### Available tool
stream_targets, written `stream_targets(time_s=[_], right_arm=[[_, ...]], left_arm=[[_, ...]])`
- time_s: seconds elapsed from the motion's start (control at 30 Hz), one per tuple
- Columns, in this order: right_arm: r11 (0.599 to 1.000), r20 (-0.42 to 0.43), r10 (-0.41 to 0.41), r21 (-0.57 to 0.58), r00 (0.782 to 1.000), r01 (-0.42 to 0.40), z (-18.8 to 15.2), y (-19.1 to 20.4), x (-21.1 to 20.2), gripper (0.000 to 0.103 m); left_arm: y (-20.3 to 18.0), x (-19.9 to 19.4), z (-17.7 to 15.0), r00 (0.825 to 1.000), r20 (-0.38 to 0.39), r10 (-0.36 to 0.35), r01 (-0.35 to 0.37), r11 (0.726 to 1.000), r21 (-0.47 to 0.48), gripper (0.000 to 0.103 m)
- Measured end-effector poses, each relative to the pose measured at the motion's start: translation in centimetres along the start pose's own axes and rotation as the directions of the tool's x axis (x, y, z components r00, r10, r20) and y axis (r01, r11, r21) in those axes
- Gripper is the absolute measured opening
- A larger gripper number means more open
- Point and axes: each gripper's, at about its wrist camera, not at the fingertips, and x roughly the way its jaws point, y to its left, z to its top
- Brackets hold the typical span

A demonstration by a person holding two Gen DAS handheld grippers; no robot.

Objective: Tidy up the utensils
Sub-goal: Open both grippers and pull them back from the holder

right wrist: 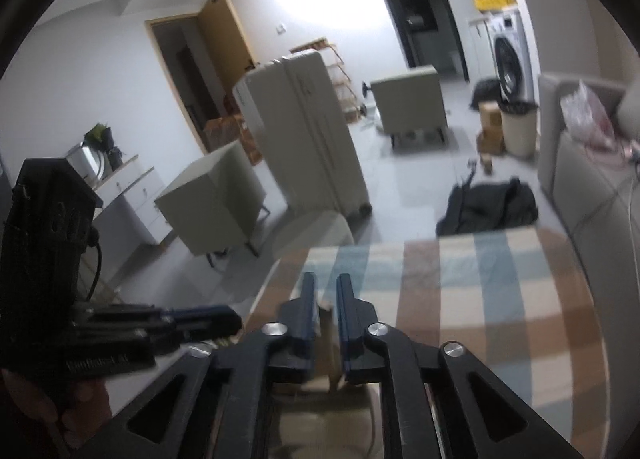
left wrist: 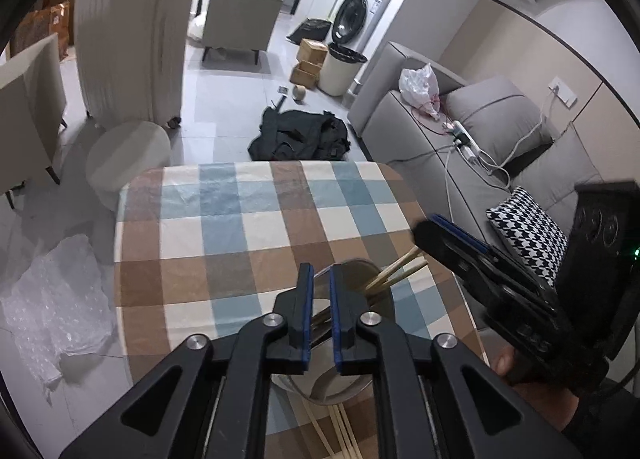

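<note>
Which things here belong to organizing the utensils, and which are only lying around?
For the job:
- chopsticks
- metal bowl
- loose chopsticks

Just lying about:
- black bag
- suitcase
- plastic bag
- patterned cushion

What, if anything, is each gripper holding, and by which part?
The left gripper straddles the rim of the metal cup, but a gap shows beside its fingers, so no firm hold. The right gripper visibly holds nothing.

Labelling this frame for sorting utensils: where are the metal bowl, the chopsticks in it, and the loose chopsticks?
metal bowl [left wrist: 362, 268]: left wrist view, far rim.
chopsticks in bowl [left wrist: 400, 269]: left wrist view, protruding shafts.
loose chopsticks [left wrist: 344, 433]: left wrist view, shafts on cloth.
</note>
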Motion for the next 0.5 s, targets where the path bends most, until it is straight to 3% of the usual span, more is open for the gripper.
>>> stream_targets(time_s=[0.07,0.13,0.33,0.5], right_arm=[[0.999,0.021,0.002,0.038,1.000,-0.003,-0.3,-0.7,-1.4,0.052],[0.998,0.041,-0.005,0.058,0.999,0.002,-0.6,-1.0,-2.9,0.055],[0.997,0.070,-0.037,0.072,0.997,0.032,-2.0,-1.1,-7.1,0.070],[0.997,0.046,-0.052,0.062,0.998,0.049,-4.6,-0.8,-9.0,0.078]], left_arm=[[0.1,-0.9,-0.2,1.000,0.023,-0.012,0.012,1.000,-0.018,0.031],[-0.1,-2.0,-0.6,0.997,0.070,-0.033,0.035,0.999,-0.027,0.042],[-1.3,-5.1,-3.0,0.982,0.189,-0.002,0.006,1.000,-0.022,0.068],[-2.0,-6.0,-5.4,0.968,0.236,0.084,-0.078,0.996,-0.032,0.071]])
